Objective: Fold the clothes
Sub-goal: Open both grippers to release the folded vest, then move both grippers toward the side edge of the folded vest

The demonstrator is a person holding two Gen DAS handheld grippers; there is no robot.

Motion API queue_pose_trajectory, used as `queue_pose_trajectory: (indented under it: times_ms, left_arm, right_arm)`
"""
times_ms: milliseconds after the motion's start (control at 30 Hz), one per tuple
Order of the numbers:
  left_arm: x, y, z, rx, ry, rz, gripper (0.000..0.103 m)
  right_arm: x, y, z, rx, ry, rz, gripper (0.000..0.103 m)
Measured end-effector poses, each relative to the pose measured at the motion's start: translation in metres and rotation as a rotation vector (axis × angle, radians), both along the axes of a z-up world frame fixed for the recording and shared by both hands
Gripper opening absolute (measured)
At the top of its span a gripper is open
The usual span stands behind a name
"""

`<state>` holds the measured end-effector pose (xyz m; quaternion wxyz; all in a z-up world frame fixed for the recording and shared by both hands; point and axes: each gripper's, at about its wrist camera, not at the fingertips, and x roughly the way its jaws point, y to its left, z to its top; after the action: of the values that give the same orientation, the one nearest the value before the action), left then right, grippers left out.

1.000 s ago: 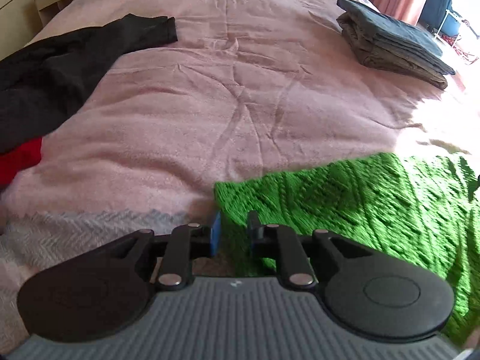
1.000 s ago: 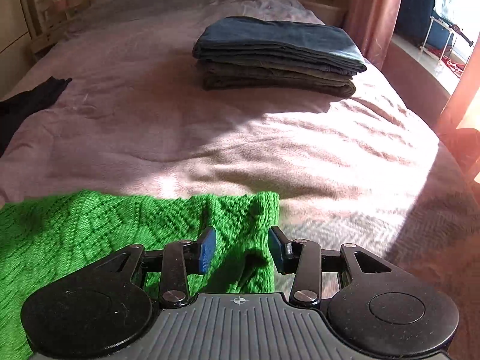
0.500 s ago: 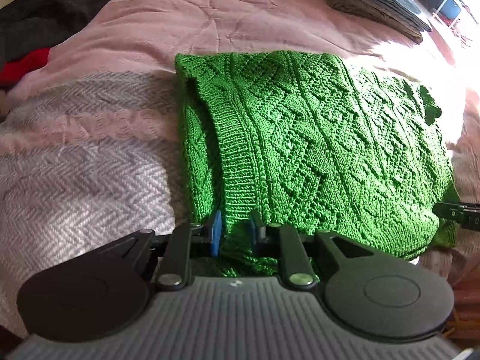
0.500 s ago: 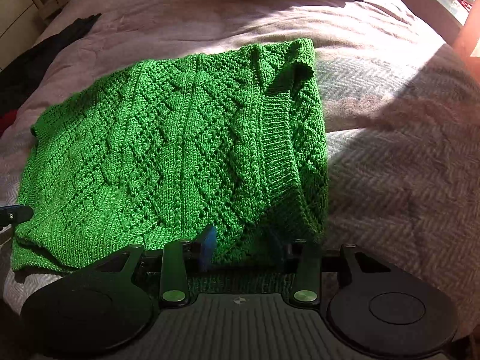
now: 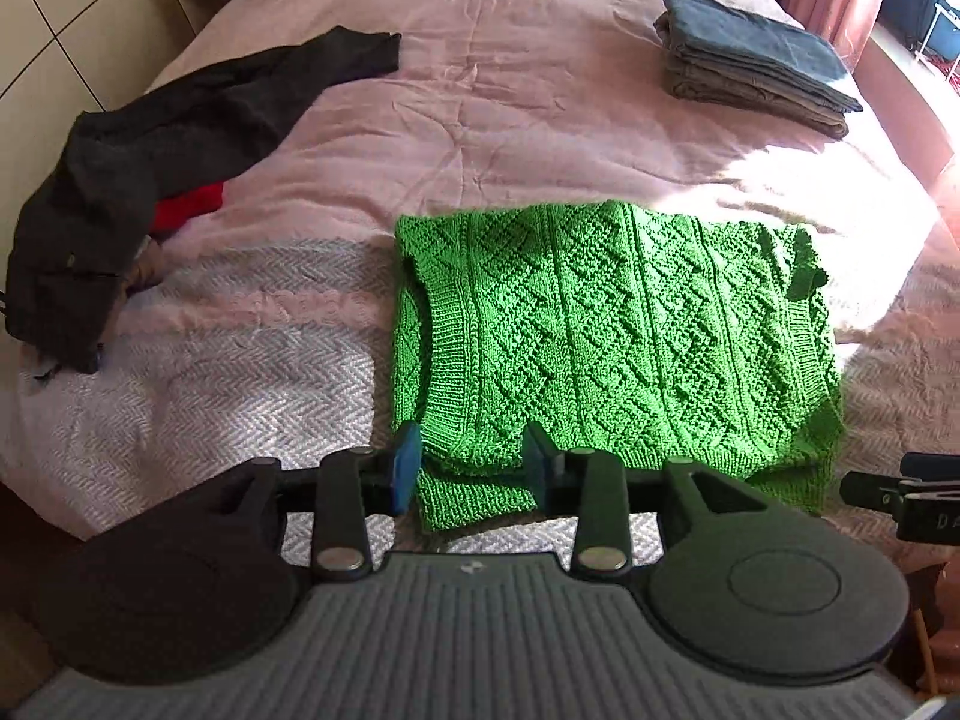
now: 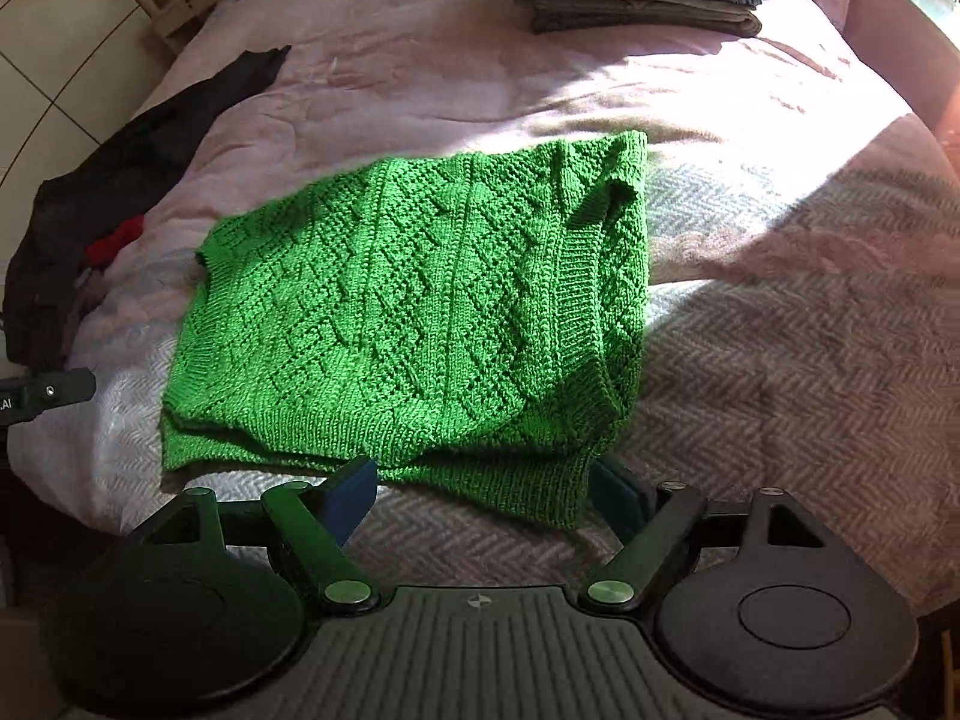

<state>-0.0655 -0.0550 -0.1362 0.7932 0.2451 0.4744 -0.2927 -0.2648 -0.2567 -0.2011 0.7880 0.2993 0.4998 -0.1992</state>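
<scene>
At the bottom of both frames my two grippers sit at the near hem of the sweater (image 5: 612,336), and both have just let go. Half a second ago each one was pinched tight on the knit; now the left gripper (image 5: 471,468) stands partly open, with a hem corner lying loose between its pads, gripped by neither. The right gripper (image 6: 486,495) is spread wide, its fingers either side of the near right corner, holding nothing. I read that as the fold being laid down and released: a second ago only a strip of green showed low in each view, and now the sweater lies doubled on the bed (image 5: 540,120), in the lower middle of the left frame and the centre of the right. This fold looks done; I judge the next one or a tidy-up is what remains.

Further up, at the left edge of the left frame, a black garment (image 5: 150,162) sprawls over something red (image 5: 189,204), probably unfolded work. In the upper right, a folded stack (image 5: 750,66) sits well apart from the sweater.

What I can't make out: the sweater's lower layers, and whether the sleeves are tucked square, since the top layer covers them. The near hem is partly masked by my own gripper bodies. The red item is mostly buried. Sun glare washes out the bed's right side, and the stack's top is cut off in the right view.
</scene>
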Motion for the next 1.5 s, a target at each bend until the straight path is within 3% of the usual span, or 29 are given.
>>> queue_pose_trajectory:
  times_ms: [200, 733, 1100, 1500]
  left_arm:
    - [-0.024, 0.007, 0.029, -0.031, -0.040, 0.027, 0.039]
    - [-0.044, 0.017, 0.043, -0.020, -0.039, 0.014, 0.043]
    - [-0.009, 0.035, 0.046, -0.025, -0.007, -0.069, 0.046]
    - [0.053, 0.059, 0.037, -0.021, 0.018, -0.281, 0.048]
  right_arm:
    - [-0.012, -0.001, 0.030, -0.039, -0.034, 0.050, 0.083]
    - [-0.031, 0.004, 0.063, -0.054, -0.064, 0.057, 0.087]
    - [-0.014, 0.026, 0.075, -0.061, -0.029, -0.035, 0.087]
    - [0.025, 0.086, 0.073, -0.077, 0.025, -0.207, 0.087]
